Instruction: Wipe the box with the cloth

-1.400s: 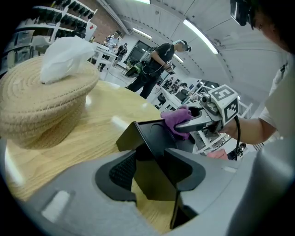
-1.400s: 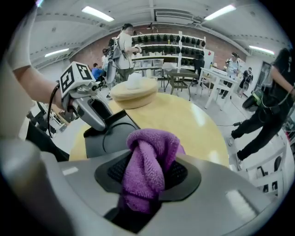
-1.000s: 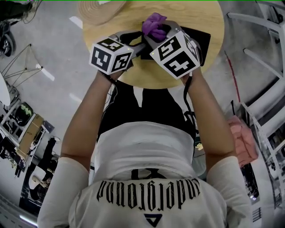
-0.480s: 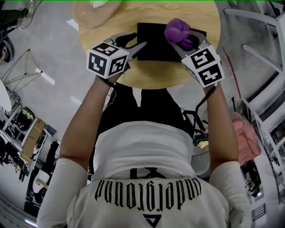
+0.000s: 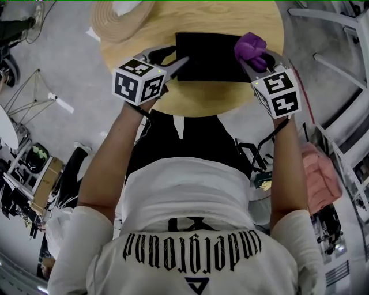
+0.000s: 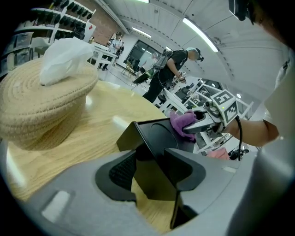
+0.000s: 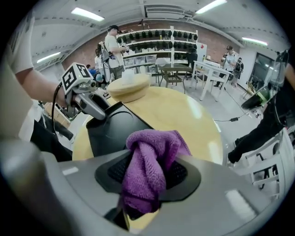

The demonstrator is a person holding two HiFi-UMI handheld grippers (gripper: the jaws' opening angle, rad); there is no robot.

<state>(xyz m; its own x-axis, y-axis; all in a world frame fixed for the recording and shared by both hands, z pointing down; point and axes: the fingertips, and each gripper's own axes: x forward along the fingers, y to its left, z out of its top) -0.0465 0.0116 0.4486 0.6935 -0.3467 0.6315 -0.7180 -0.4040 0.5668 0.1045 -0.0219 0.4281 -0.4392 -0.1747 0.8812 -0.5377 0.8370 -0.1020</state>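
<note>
A flat black box (image 5: 207,55) lies on the round wooden table (image 5: 196,98). My left gripper (image 5: 181,53) is at the box's left edge; in the left gripper view the box's near corner (image 6: 154,147) sits between the jaws, gripped by the left gripper (image 6: 150,170). My right gripper (image 5: 252,57) is shut on a bunched purple cloth (image 5: 249,46) at the box's right end. The cloth (image 7: 147,166) fills the right gripper's (image 7: 147,177) jaws, with the box (image 7: 115,131) to the left beyond it. The cloth (image 6: 182,122) touches the box's far edge.
A woven straw basket (image 5: 118,17) with white tissue (image 6: 64,53) stands at the table's far left. White metal frames (image 5: 340,52) and a pink object (image 5: 320,178) are to the right of the table. People stand among shelves in the background (image 7: 113,48).
My right gripper has carried the cloth rightward across the box's top, from its left end to its right end. The left gripper has stayed at the box's left edge.
</note>
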